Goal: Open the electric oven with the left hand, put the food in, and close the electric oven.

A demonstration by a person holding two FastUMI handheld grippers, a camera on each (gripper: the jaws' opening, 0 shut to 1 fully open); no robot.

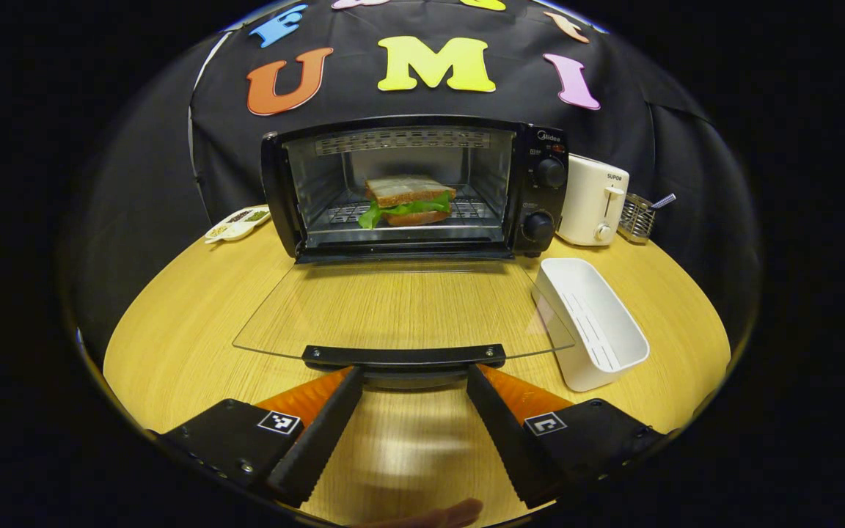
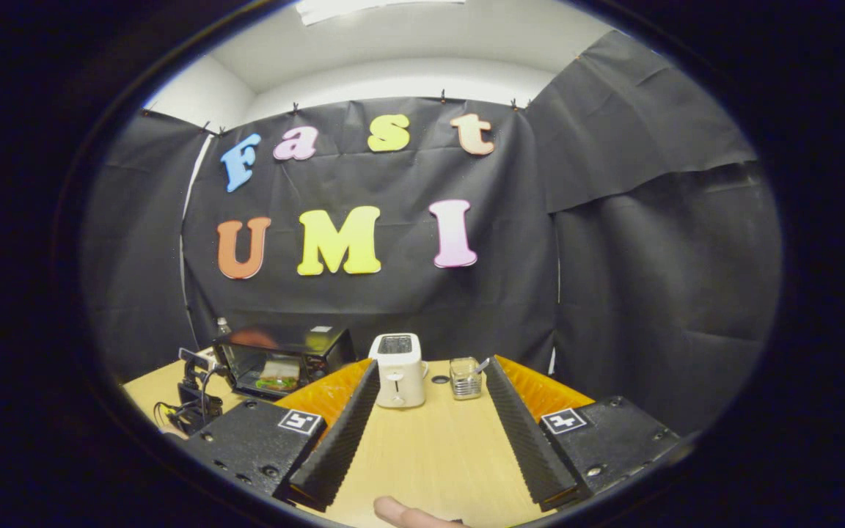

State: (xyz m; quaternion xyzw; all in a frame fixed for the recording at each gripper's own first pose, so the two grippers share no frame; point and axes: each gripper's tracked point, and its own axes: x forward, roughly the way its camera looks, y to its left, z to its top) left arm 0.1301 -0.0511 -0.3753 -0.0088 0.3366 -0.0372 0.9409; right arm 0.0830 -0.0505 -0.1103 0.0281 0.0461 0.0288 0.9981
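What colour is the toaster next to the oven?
White, or slightly cream; the toaster shows best in the left gripper view, right of the oven.

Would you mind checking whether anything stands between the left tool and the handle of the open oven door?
Nothing visible does. The left tool is open with the door handle right at its fingertips, only bare table beneath. The white tray sits off to one side.
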